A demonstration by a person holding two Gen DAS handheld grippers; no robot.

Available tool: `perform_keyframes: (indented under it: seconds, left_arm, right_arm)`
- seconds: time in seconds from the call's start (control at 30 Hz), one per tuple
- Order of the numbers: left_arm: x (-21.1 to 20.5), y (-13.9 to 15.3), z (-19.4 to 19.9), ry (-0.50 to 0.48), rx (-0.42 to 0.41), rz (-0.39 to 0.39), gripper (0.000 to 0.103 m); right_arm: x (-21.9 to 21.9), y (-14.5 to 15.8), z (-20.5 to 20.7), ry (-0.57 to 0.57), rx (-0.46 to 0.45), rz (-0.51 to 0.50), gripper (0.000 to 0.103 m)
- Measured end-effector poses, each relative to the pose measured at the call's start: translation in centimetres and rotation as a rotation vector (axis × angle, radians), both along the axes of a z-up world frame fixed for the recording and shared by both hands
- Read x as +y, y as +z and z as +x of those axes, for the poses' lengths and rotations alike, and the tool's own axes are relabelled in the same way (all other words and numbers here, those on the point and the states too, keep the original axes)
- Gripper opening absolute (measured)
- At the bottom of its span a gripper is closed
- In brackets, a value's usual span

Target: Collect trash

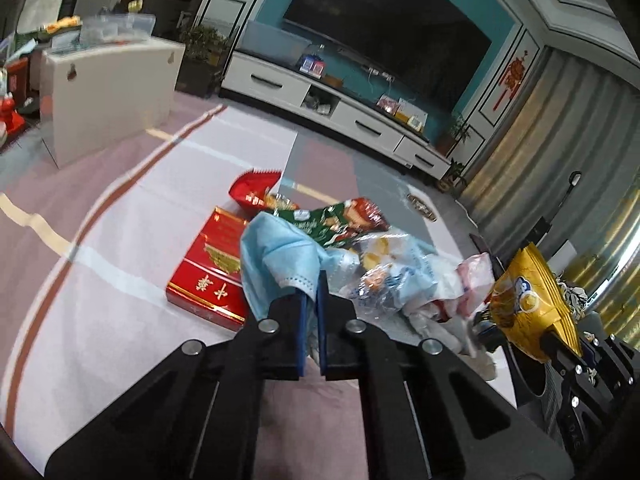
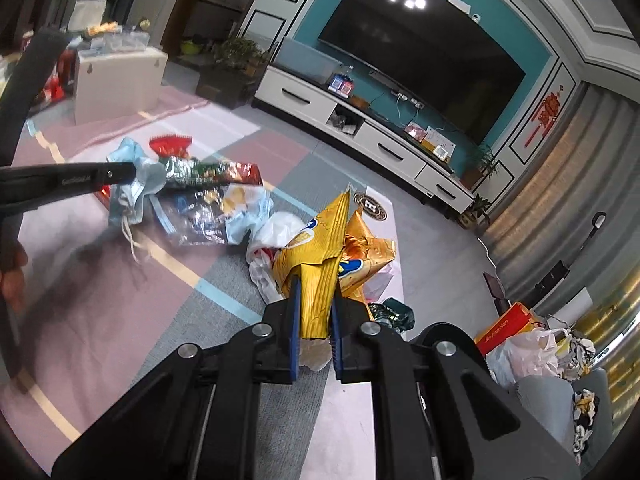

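Above floor: left gripper (image 1: pixel 313 296) jaws clamp blue mask (image 1: pixel 276 260); right gripper (image 2: pixel 316 312) jaws clamp upright gold wrapper (image 2: pixel 316 256).

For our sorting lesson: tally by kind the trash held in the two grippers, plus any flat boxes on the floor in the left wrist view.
Pale blue fabric face mask: 1, in the left gripper
Crinkled gold foil snack bag: 1, in the right gripper
Flat red and gold box: 1
Total: 3

Both wrist cams tilt down, close over floor, sharing trash pile (image 1: pixel 360 256) & TV wall (image 2: pixel 420 40).
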State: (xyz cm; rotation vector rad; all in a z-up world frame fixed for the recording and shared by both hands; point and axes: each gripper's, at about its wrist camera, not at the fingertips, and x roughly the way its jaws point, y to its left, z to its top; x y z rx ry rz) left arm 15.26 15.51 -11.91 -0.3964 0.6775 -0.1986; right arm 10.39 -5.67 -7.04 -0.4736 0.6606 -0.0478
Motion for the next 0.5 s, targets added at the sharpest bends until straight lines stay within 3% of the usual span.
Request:
perform_keyframes:
  seconds: [0.23,0.5]
  left_arm:
    - [-1.0,4.2,-3.2,-0.038,-0.116,0.017,0.005]
    - [-3.2,6.5,-6.2,-0.106,-0.15,0.002,0.005]
  right_arm:
    - [-1.4,2.7,-1.9,-0.004,-0.054,0.096,0.013]
    - [-3.0,5.6,-4.6,0.003,-0.121,0.169,0.013]
